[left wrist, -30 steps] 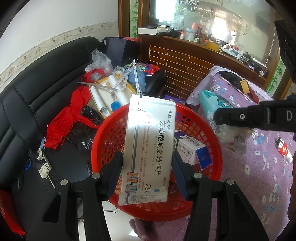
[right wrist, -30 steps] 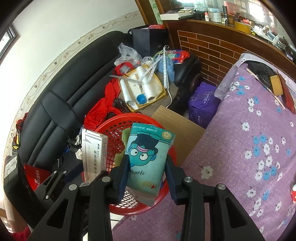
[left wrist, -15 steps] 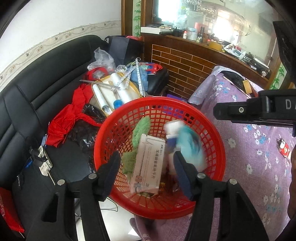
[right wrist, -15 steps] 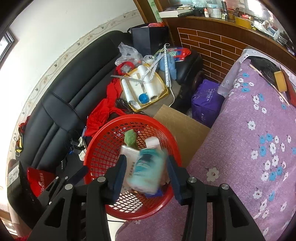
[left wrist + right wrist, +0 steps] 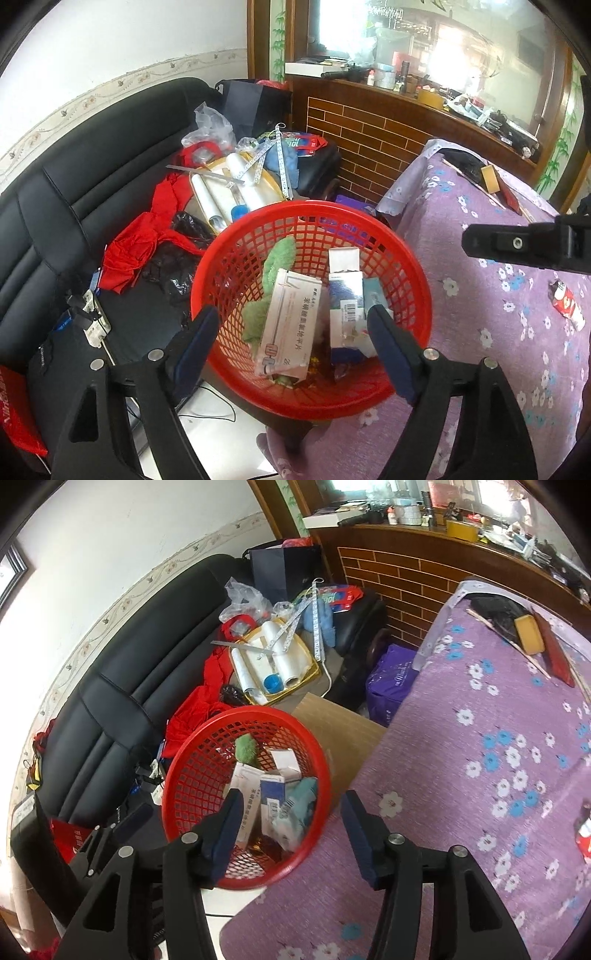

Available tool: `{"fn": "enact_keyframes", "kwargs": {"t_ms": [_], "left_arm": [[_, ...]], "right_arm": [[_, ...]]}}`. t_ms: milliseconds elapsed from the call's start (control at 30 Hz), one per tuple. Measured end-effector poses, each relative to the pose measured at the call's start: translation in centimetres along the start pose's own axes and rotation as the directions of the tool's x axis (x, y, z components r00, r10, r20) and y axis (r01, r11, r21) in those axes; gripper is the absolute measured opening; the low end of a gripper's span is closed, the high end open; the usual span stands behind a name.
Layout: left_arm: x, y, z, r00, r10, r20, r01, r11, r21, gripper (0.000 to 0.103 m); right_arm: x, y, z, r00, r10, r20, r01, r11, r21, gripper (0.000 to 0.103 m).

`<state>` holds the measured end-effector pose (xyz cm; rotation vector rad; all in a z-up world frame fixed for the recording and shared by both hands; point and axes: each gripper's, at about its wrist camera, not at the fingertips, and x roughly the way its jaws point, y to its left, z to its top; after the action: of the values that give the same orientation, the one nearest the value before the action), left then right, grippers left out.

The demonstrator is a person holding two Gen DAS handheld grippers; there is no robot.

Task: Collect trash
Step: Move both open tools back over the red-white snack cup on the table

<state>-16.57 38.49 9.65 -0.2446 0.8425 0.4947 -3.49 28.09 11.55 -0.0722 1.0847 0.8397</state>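
A red mesh basket (image 5: 229, 258) (image 5: 184, 775) stands at the corner of the purple flowered tablecloth (image 5: 498, 332) (image 5: 480, 738). Inside lie a white medicine box (image 5: 291, 325) (image 5: 245, 786), a blue-and-white carton (image 5: 347, 306) (image 5: 273, 797), a teal packet (image 5: 304, 794) and a green cloth (image 5: 280, 254) (image 5: 246, 748). My left gripper (image 5: 295, 332) is open and empty above the basket's near rim. My right gripper (image 5: 291, 812) is open and empty over the basket's right edge; its body shows in the left wrist view (image 5: 524, 247). A small red-and-white wrapper (image 5: 567, 304) (image 5: 585, 830) lies on the tablecloth at the right.
A black sofa (image 5: 74, 206) (image 5: 129, 686) at the left holds red cloth (image 5: 147, 236), a yellow tray of white rolls (image 5: 273, 661) and bags. A brick counter (image 5: 369, 136) stands behind. A yellow block (image 5: 529, 633) and a dark bag (image 5: 495, 609) lie at the table's far end.
Both grippers opened. The white medicine box dropped from the left gripper and the teal packet from the right gripper into the red basket, where they now lie still.
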Motion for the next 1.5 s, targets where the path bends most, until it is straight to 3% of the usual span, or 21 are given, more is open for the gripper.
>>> {"fn": "enact_keyframes", "kwargs": {"t_ms": [400,933,1233,1500], "left_arm": [[-3.1,-3.1,-1.9,1.0,0.001,0.011,-0.002,0.999,0.039,0.082],[-6.7,-13.8,-4.8,0.996,-0.094,-0.005,0.093,0.977,0.192,0.082],[-7.3,-22.2,-6.3,0.979,-0.199,-0.053,0.205,0.931,0.302,0.082],[-7.7,-29.7,-8.1,0.948,-0.294,-0.121,0.318,0.864,0.39,0.082]], "right_arm": [[-4.3,-2.9,-4.7,1.0,0.008,0.023,-0.009,0.999,0.048,0.06],[-12.1,-12.4,-12.1,0.996,-0.049,0.069,0.034,0.978,0.206,0.06],[-17.4,-19.8,-16.2,0.985,-0.133,0.109,0.089,0.936,0.34,0.06],[-22.3,-26.5,-21.1,0.966,-0.228,0.122,0.144,0.867,0.477,0.06]]}}
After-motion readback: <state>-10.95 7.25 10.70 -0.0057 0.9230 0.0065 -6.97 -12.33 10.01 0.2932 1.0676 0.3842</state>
